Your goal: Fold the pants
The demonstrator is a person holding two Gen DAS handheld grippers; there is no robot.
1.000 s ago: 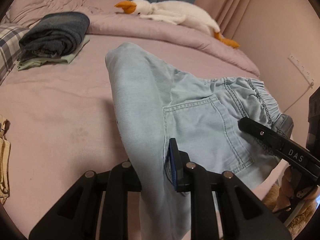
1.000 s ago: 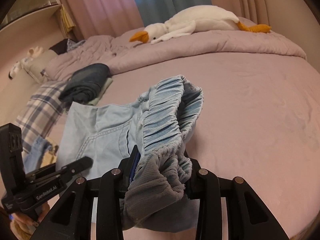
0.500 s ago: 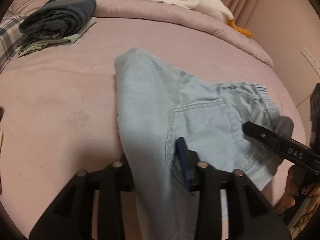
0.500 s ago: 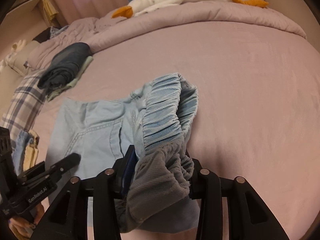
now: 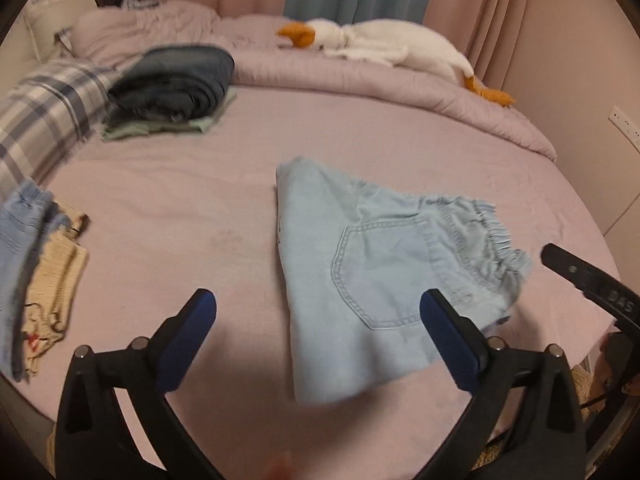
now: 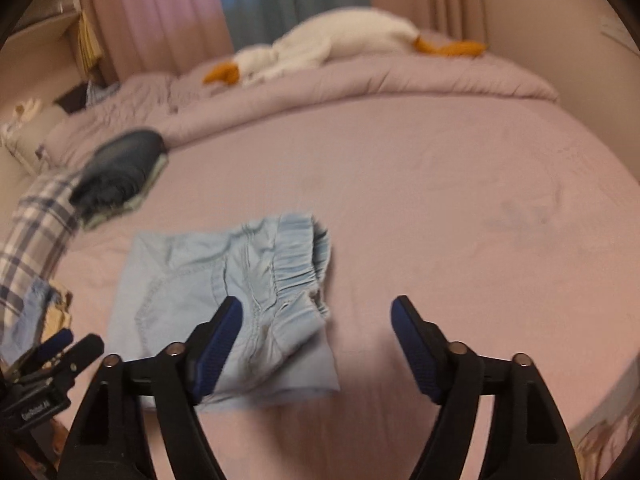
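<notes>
The light blue pants lie folded on the pink bed sheet, back pocket up and elastic waistband to the right. My left gripper hovers over their near edge. Its jaws are opening wide, and the blue pads touch no cloth. In the right wrist view the pants lie at lower left. My right gripper is over the waistband corner, its jaws opening with nothing pressed between them. Each gripper shows at the edge of the other's view: the right gripper and the left gripper.
A stack of folded dark jeans on a green garment sits at the back left beside a plaid pillow. A plush goose lies on the rolled duvet. Loose clothes are piled at the left edge. A wall stands to the right.
Both grippers have let go of the pants, opened wide and drawn back and up. The pants have dropped from the jaws and now lie flat on the sheet.
</notes>
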